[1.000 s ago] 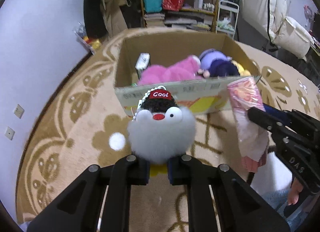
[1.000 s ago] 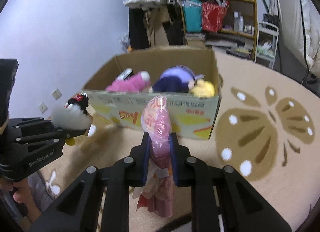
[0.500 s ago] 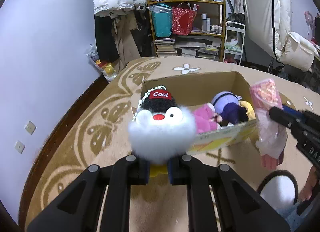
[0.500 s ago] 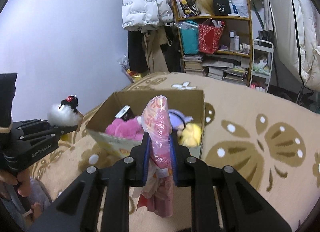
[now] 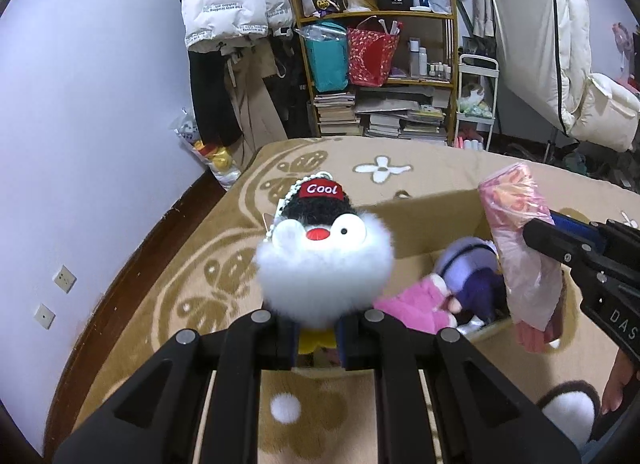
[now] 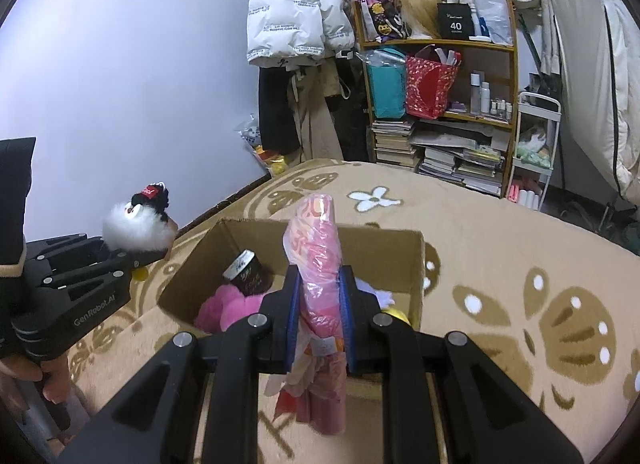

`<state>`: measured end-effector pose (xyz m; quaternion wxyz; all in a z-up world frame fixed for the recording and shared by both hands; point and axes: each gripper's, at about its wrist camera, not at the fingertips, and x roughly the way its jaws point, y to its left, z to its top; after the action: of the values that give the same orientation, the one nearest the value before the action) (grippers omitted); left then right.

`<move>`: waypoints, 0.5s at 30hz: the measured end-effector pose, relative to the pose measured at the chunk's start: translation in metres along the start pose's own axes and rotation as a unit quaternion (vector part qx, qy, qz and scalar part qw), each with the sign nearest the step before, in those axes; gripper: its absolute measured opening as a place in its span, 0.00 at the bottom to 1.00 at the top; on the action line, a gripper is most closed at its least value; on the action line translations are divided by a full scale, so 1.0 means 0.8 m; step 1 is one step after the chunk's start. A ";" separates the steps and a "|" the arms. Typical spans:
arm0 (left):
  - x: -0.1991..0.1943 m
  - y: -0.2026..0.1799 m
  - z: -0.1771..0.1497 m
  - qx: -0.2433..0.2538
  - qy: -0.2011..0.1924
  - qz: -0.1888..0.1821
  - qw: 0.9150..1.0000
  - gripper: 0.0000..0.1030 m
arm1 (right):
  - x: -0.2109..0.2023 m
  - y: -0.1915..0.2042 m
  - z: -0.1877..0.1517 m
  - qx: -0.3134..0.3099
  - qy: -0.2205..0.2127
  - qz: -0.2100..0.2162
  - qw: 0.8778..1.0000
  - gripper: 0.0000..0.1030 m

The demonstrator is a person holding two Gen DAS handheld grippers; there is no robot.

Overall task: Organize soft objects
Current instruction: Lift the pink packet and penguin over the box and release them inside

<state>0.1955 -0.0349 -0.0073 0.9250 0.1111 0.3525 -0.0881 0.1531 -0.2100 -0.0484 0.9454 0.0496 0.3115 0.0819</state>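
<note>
**Fluffy penguin toy and wrapped pink bundle held over the cardboard box**

The fluffy penguin toy (image 5: 324, 264) is a round ball of white fur with a black head, googly eyes, a red beak, yellow feet and a red cap reading "Cool", with a white bead chain hanging at its side. The left gripper (image 5: 318, 338) is clenched on its lower part, the fur bulging above the jaws. From the right wrist view the same toy (image 6: 136, 224) sits at the far left, held well above the carpet (image 6: 500, 248).

The right gripper (image 6: 318, 318) is clamped on a pink bundle in clear plastic wrap (image 6: 318, 264), which stands upright between the blue pads and hangs out below them. In the left wrist view that bundle (image 5: 520, 244) is at the right, over the box's near edge.

Beyond both grippers lies the open cardboard box (image 6: 394, 252) on the tan patterned carpet. Inside it are a pink plush (image 5: 416, 304), a purple plush (image 5: 476, 268), a dark cylinder with a silver lid (image 6: 248, 274) and something yellow (image 6: 396, 314) mostly hidden. Farther off stand a cluttered shelf (image 5: 380, 76) and hanging coats (image 5: 232, 8).
</note>
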 end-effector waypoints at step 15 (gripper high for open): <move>0.049 0.011 -0.005 -0.032 0.037 -0.009 0.999 0.28 | 0.039 -0.001 0.024 0.028 0.021 0.027 0.999 0.19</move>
<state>0.2237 -0.0283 -0.0351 0.9136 0.0814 0.3900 -0.0813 0.1893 -0.2061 -0.0509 0.9343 0.0828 0.3321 0.0996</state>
